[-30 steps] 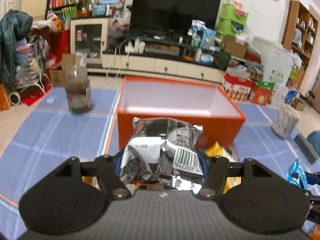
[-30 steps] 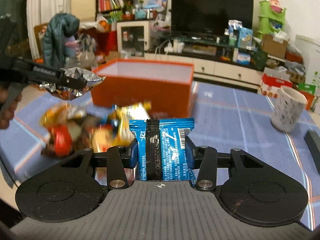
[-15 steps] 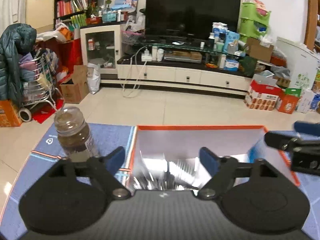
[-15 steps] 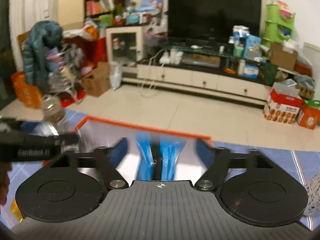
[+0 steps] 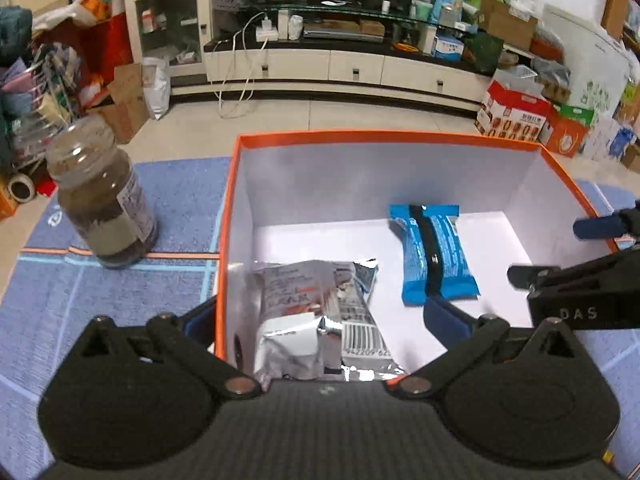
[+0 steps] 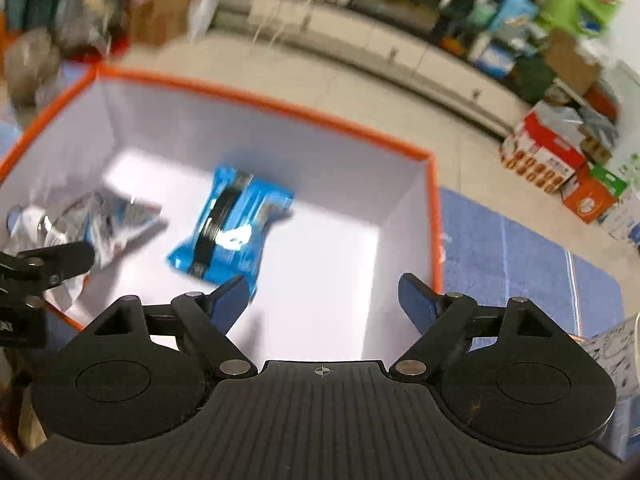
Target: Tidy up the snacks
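An orange box with a white inside stands on the blue mat; it also shows in the right wrist view. A silver snack packet lies at its near left, also in the right wrist view. A blue snack packet lies on the box floor to the right, also in the right wrist view. My left gripper is open above the silver packet. My right gripper is open and empty over the box, and shows at the right of the left wrist view.
A glass jar with a dark filling stands on the mat left of the box. A patterned white cup stands at the right edge. Beyond the mat are a tiled floor, a TV cabinet and cartons.
Both grippers carried their packets over the box, opened and dropped them. The silver and blue packets now lie inside the box.
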Motion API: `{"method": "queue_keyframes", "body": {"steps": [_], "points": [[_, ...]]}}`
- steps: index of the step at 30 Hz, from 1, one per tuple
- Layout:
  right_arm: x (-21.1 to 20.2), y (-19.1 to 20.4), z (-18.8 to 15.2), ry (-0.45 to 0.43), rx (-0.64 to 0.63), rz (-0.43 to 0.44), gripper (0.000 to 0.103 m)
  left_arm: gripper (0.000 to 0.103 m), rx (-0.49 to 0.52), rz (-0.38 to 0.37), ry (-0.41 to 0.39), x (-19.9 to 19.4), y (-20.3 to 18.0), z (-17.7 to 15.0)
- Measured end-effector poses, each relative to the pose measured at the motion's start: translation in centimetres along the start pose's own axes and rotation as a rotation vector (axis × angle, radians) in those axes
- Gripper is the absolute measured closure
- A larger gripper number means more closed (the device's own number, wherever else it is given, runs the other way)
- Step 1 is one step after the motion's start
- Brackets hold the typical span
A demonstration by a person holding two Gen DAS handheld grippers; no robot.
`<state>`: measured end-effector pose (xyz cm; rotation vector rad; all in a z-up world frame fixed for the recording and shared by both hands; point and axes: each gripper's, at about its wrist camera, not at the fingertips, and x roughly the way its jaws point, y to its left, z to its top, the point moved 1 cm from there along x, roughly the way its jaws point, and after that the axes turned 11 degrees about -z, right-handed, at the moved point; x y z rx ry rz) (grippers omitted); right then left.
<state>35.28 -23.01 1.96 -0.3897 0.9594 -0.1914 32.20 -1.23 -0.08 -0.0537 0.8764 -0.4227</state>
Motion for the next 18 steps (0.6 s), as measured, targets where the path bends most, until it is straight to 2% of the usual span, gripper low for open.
{"method": "queue_keyframes", "body": {"steps": [4, 5, 7, 9, 13, 15, 18], "points": [[1.9, 0.8, 0.9, 0.166, -0.008, 0.037, 0.027, 0.001, -0.002, 0.032, 0.03, 0.5, 0.8, -0.1], [2.1, 1.2, 0.9, 0.176, -0.034, 0.029, 0.025, 0.001, -0.011, 0.027, 0.037, 0.7, 1.2, -0.2], [2.3, 2.1, 0.8, 0.2, -0.09, 0.009, 0.022, 0.001, -0.079, -0.032, 0.07, 1.1, 2.2, -0.7], [2.6, 2.8, 0.9, 0.22, -0.117, 0.004, 0.013, 0.001, -0.115, -0.055, 0.081, 1.2, 2.6, -1.0], [3.2, 3.2, 1.6, 0.253, -0.061, 0.051, 0.017, 0.001, -0.076, 0.045, 0.051, 0.9, 2.3, -0.3], [3.4, 3.7, 1.3, 0.26, -0.08, 0.049, 0.01, 0.001, -0.071, 0.036, 0.082, 1.0, 2.4, -0.6], [3.5, 4.1, 0.8, 0.285, -0.136, 0.024, 0.01, 0.001, -0.083, 0.008, 0.13, 1.1, 2.6, -1.0]]}}
